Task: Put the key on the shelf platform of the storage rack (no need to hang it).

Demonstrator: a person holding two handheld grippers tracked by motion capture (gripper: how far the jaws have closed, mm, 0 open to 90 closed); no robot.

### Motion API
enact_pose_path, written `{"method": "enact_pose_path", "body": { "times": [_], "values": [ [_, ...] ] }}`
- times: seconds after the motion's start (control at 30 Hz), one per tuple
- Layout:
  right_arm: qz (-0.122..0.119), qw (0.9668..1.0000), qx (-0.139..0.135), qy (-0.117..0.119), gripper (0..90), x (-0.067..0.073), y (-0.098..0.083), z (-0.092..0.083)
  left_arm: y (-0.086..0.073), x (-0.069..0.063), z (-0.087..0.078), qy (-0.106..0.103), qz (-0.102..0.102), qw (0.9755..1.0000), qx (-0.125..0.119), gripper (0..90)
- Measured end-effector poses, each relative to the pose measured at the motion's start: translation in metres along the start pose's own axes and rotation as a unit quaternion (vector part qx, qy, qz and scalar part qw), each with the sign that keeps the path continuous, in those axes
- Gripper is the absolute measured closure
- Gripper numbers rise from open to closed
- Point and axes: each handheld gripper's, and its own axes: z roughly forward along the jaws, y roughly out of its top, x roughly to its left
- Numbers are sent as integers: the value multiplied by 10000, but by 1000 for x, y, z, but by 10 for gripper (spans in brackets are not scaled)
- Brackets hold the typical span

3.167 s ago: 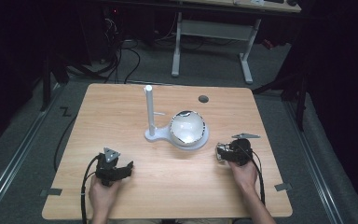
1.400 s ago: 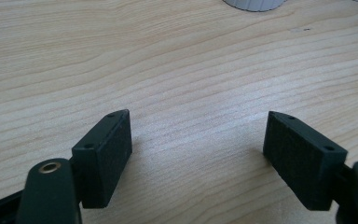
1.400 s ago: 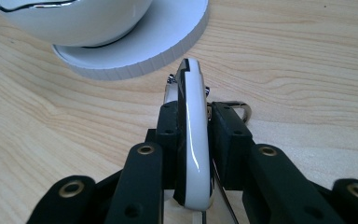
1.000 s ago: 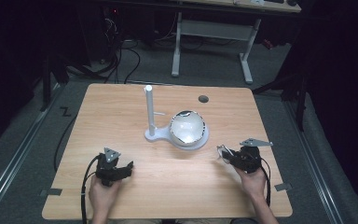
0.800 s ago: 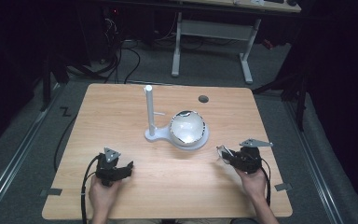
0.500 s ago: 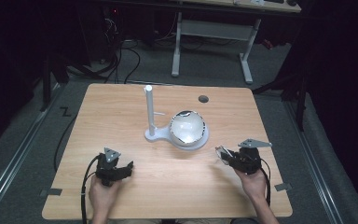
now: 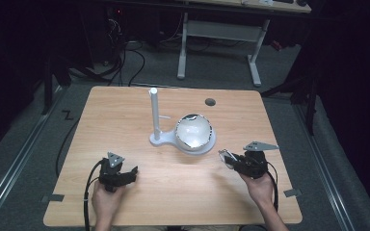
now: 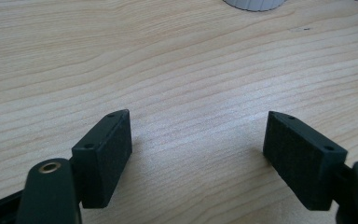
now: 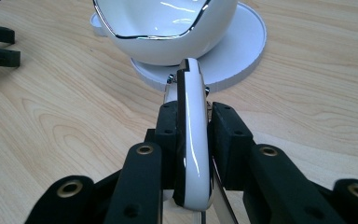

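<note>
A light wooden bench with rounded corners (image 7: 125, 120) stands on a grey carpeted floor (image 7: 24, 159), a small dark round hole (image 7: 210, 102) near its far edge. Behind it stands a white metal desk frame with two legs (image 7: 219, 36). Black cables (image 7: 125, 57) trail across the floor at the far left. The surroundings lie in deep shadow, and what may be dark equipment there is hard to make out.

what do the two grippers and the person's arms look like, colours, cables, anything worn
Both grippers are black. The left gripper has two blocky jaws with flat rubbery pads and brass-coloured rivets at the joints. The right gripper is built the same. Each carries a grey three-cornered plate on top and trails a black cable. The forearms are bare, with no sleeves or gloves in view.
</note>
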Motion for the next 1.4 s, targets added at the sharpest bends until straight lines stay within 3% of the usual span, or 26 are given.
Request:
{"method": "enact_pose_path", "body": {
  "times": [1.13, 1.4],
  "values": [
    [-305, 9991, -66, 291, 735, 18, 22, 0, 0, 0, 0, -4, 3, 10000, 6, 239],
    [-470, 9982, -86, 354, 735, 22, 32, 0, 0, 0, 0, 7, -11, 10000, 10, 239]
  ]
}}
